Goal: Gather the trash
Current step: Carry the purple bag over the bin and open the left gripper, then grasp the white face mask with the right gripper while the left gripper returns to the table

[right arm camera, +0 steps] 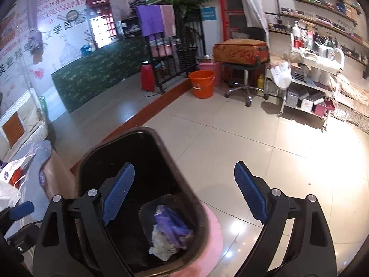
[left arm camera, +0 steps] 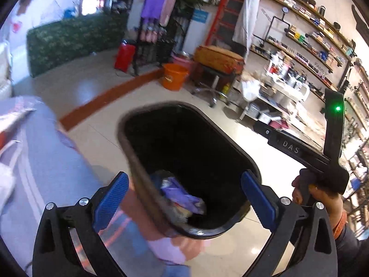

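A black trash bin (left arm camera: 143, 161) stands on a pink stool (left arm camera: 166, 249), with purple and grey crumpled trash (left arm camera: 182, 196) at its bottom. My left gripper (left arm camera: 184, 198) is open and empty above the bin's near end. The bin (right arm camera: 182, 180) also shows in the right wrist view, with the trash (right arm camera: 170, 228) inside. My right gripper (right arm camera: 184, 196) is open and empty, its left finger (right arm camera: 117, 194) over the bin and its right one beyond the rim. The right tool's body (left arm camera: 322, 159), hand-held, shows in the left wrist view.
A bed with a blue-grey cover (left arm camera: 46, 166) and bags (right arm camera: 13, 175) lies to the left. An orange bucket (right arm camera: 201, 84), a wheeled stool with an orange suitcase (right arm camera: 239, 53), a white trolley (right arm camera: 309, 85) and wall shelves (left arm camera: 306, 34) stand across the tiled floor (right arm camera: 253, 143).
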{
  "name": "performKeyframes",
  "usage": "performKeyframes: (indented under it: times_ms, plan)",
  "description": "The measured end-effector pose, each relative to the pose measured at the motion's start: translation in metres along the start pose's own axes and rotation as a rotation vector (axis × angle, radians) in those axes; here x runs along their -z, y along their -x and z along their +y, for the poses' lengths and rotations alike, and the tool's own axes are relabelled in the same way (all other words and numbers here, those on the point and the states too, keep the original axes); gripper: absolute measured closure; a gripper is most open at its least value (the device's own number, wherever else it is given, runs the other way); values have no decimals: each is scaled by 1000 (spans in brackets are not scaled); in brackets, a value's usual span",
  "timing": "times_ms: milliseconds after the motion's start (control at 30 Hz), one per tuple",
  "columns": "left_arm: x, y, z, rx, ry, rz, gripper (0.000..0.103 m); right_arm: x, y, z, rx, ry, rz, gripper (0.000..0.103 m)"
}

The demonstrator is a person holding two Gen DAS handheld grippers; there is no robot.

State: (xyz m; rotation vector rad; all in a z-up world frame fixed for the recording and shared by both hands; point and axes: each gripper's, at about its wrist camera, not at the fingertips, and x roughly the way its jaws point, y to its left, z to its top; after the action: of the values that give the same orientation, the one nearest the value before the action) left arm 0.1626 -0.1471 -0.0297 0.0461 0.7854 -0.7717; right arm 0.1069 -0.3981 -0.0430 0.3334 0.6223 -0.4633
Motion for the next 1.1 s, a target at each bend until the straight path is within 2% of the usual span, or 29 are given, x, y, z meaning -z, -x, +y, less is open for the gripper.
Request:
performKeyframes:
  times_ms: [100,233,533,633,800,967,1100]
  plan:
    - [1,17,10,-58,6,-30,6,2,4,18,-51,33,0,14]
    - [5,39,25,-174,23,-71,6,7,8,52,-136,83,18,13]
    - [26,89,76,-342,210,-127,6,32,31,159,-386,263,53,13]
    - [37,110,93,-411,268,-155,6,40,40,190,-466,316,65,13]
    - [54,135,118,-551,341,-156,6,50,59,238,-588,402,76,13]
    - [69,151,142,-636,404,-162,6,58,67,281,-692,474,111,13]
    - [85,162,155,-644,438,-163,6,66,63,320,-745,539,160,13]
